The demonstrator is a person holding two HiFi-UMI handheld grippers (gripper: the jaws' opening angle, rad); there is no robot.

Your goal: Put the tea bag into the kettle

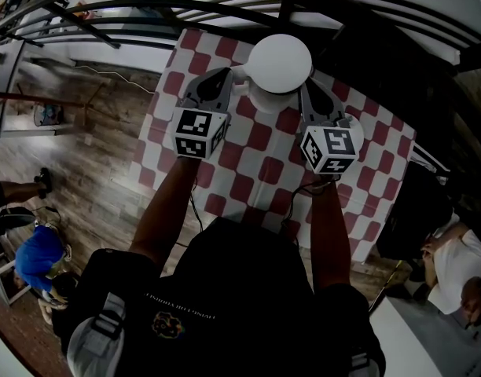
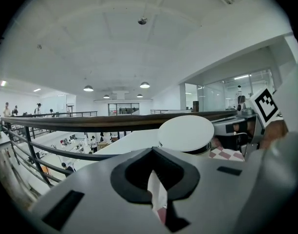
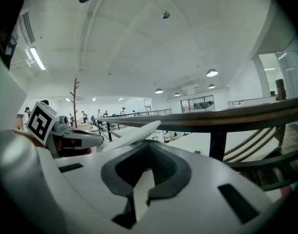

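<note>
The left tongs [image 1: 223, 75] and right tongs [image 1: 306, 93] are flanking the white kettle [image 1: 264, 100] on the checked desk [image 1: 248, 171], both sitting closed, the kettle's lid [image 1: 280, 63] tilting.

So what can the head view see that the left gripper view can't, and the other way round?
Only the head view shows the person's arms, the left marker cube and the wooden floor.

Only the left gripper view shows the ceiling lamps, the dark railing and the hall with people beyond it.

Both show the white lid, the red-and-white checked tablecloth and the right marker cube.
</note>
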